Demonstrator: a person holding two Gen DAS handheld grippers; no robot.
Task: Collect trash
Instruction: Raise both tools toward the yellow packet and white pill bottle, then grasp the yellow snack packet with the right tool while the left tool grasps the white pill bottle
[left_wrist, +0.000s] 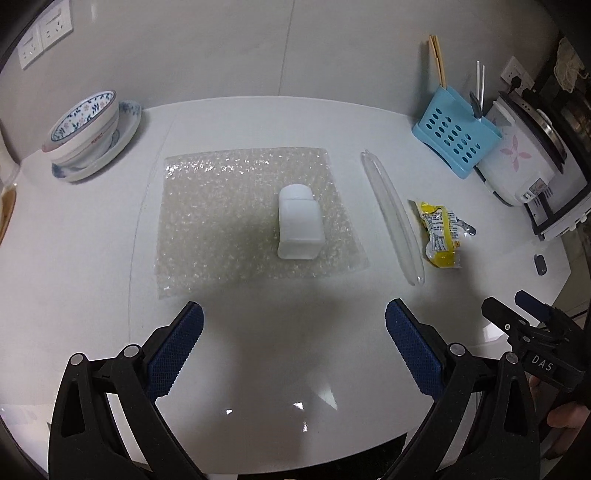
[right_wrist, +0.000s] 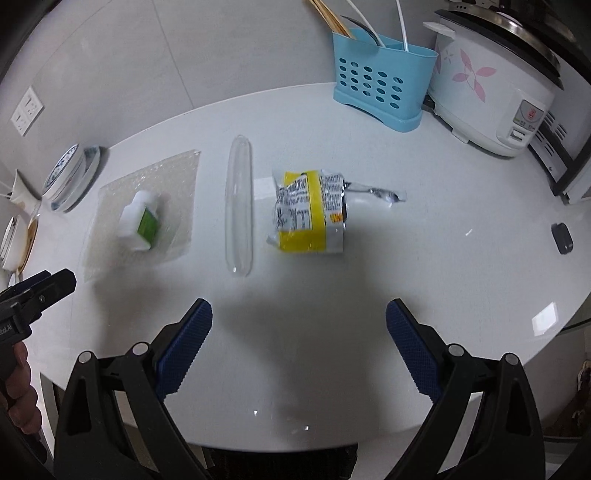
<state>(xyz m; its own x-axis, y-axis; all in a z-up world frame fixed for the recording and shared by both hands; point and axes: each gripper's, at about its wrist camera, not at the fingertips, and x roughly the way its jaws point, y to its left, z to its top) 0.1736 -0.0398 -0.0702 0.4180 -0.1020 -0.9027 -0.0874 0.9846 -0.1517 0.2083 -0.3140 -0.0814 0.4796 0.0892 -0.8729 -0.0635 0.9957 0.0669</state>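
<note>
You hold both grippers above the near edge of the white table (left_wrist: 92, 229), and neither grips anything: the left gripper (left_wrist: 294, 345) has its blue-padded fingers spread wide, and the right gripper (right_wrist: 298, 345) is spread just as wide over bare tabletop. The trash lies ahead in 3 groups. A small white plastic bottle (left_wrist: 300, 226) lies on its side on a sheet of bubble wrap (left_wrist: 221, 221), straight ahead of your left gripper; the right wrist view shows a green label on it. Just beside the sheet's right edge lies a long clear plastic tube (right_wrist: 239, 206), and to its right, near but apart, sits a crumpled yellow and white wrapper (right_wrist: 310, 214) with a clear twisted tail, straight ahead of your right gripper. No bin shows in either view, so I cannot tell where the pieces should go. My worry is the tube: it is round, smooth and nearly invisible against the white top, so a pinch off its middle could send it rolling or tip one end up. The bottle may skid on the bubble wrap if you close on its rounded sides, and lifting the sheet first would likely tip the bottle off. The wrapper should crush easily, yet a shallow pinch may catch only the thin tail. Keep wide of the blue utensil caddy (right_wrist: 380, 88), the rice cooker (right_wrist: 491, 92) and the stacked bowls (left_wrist: 88, 133), which are not trash.
</note>
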